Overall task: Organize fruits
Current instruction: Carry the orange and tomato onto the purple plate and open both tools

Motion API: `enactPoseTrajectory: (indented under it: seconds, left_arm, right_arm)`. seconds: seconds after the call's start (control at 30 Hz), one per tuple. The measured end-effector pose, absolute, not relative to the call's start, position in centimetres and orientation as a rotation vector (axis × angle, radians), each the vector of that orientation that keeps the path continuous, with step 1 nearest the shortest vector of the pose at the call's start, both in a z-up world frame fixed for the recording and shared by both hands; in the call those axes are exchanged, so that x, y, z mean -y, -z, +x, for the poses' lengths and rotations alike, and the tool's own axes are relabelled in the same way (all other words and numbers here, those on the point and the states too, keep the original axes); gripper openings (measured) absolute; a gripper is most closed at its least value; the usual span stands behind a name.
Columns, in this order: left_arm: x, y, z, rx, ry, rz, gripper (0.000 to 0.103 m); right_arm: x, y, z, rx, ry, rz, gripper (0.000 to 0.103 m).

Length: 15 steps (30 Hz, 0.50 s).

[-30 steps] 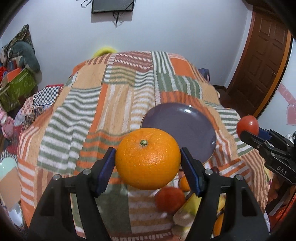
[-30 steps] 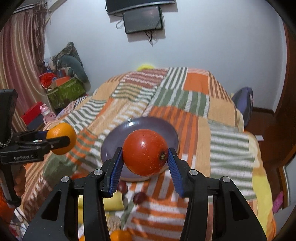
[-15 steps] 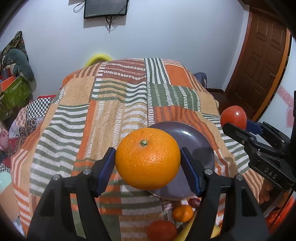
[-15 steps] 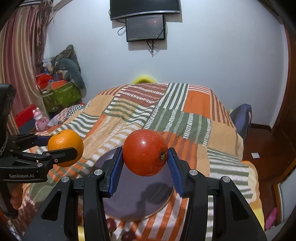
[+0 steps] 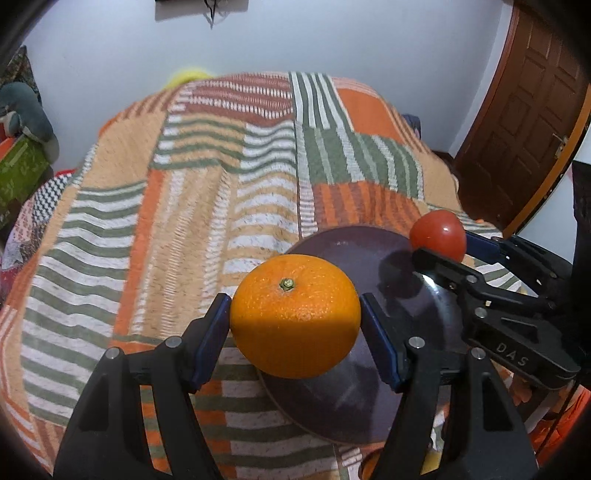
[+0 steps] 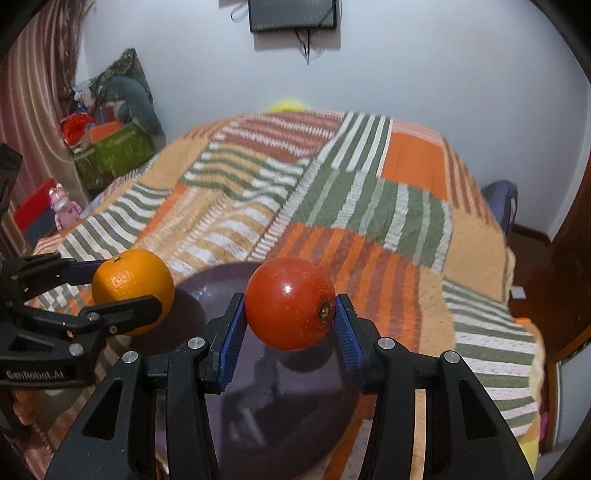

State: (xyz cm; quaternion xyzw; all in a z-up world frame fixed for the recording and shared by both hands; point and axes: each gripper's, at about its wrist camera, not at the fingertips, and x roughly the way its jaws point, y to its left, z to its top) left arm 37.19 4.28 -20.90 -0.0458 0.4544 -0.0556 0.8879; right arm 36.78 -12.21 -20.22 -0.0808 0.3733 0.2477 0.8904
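My left gripper [image 5: 295,325] is shut on a big orange [image 5: 295,317], stem end up, just above the near left rim of a dark purple plate [image 5: 362,398]. From the right wrist view the same orange [image 6: 133,291] hangs at the plate's left edge. My right gripper [image 6: 290,321] is shut on a red tomato [image 6: 290,302] and holds it over the plate [image 6: 280,413], where its shadow falls. In the left wrist view that tomato [image 5: 437,234] sits above the plate's far right rim.
The plate lies on a bed under a striped patchwork blanket [image 5: 184,221] in orange, green and white. A brown door [image 5: 524,122] stands at the right. Boxes and soft toys [image 6: 110,140] are piled by the wall at left. A screen [image 6: 291,14] hangs on the wall.
Both grippers have come forward and down over the plate with their fruit. The plate now fills the lower part of both views, and the loose fruit near the front edge has slipped out of sight.
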Motion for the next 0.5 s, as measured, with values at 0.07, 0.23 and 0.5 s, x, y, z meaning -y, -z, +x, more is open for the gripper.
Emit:
enactPoseTrajectory:
  seconds: [0.07, 0.23, 0.5]
  left_arm:
    - [-4.2, 21.5, 37.7, -0.963, 0.121, -0.097, 0.069]
    - [-3.5, 22.5, 38.8, -0.987, 0.124, -0.078, 0.069]
    - [-2.6, 22.9, 39.4, -0.985, 0.115, -0.039, 0.07]
  right_arm:
    - [12.0, 20.7, 37.2, -0.794, -0.51, -0.179, 0.044]
    - [12.0, 21.6, 37.7, -0.832, -0.523, -0.184, 0.044]
    - [12.1, 22.4, 38.7, -0.853, -0.52, -0.18, 0.044]
